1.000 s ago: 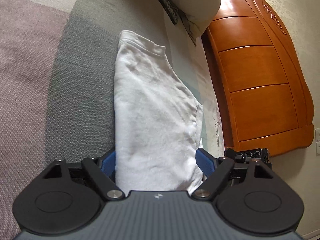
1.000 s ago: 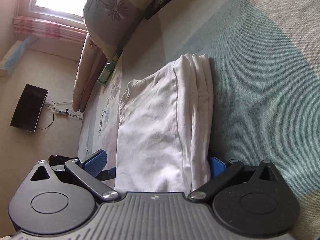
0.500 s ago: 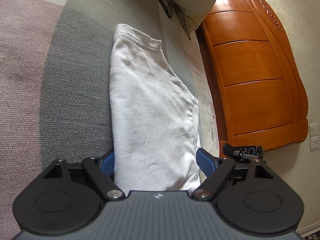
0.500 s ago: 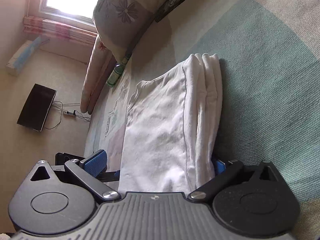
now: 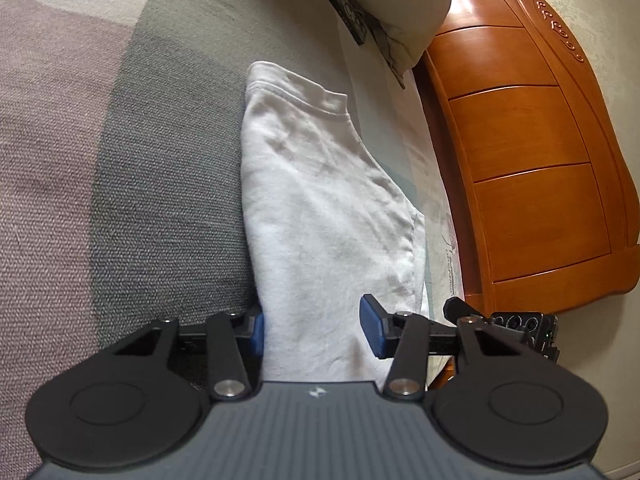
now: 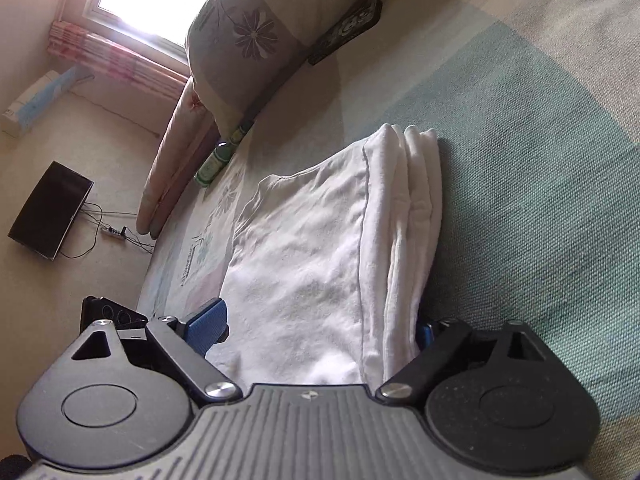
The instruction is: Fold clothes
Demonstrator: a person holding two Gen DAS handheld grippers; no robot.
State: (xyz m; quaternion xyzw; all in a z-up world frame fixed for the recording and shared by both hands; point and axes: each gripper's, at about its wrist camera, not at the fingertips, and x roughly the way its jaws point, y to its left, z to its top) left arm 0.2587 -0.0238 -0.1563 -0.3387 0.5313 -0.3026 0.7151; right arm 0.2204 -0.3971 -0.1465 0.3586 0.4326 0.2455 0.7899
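Shirt (image 5: 320, 216): white, folded into a long strip, laid on the bed (image 5: 160, 184); stacked folded edges are seen in the right wrist view (image 6: 412, 216); its near end is cut off behind both gripper bodies
Left hand-held gripper (image 5: 316, 330): jaws held wide apart with the shirt's near end between them; the left blue pad (image 5: 258, 330) is half hidden by cloth, and whether either pad touches it cannot be told
Right hand-held gripper (image 6: 320, 328): jaws spread wide astride the shirt; the right pad (image 6: 426, 334) is almost wholly hidden behind the folded edge, the left pad stands clear of the cloth
Headboard (image 5: 532, 152): wooden, past the bed edge
Pillow (image 6: 256, 40): flowered, partly cut off at the top
Bottle (image 6: 216, 160): green, beside the pillow, label unreadable
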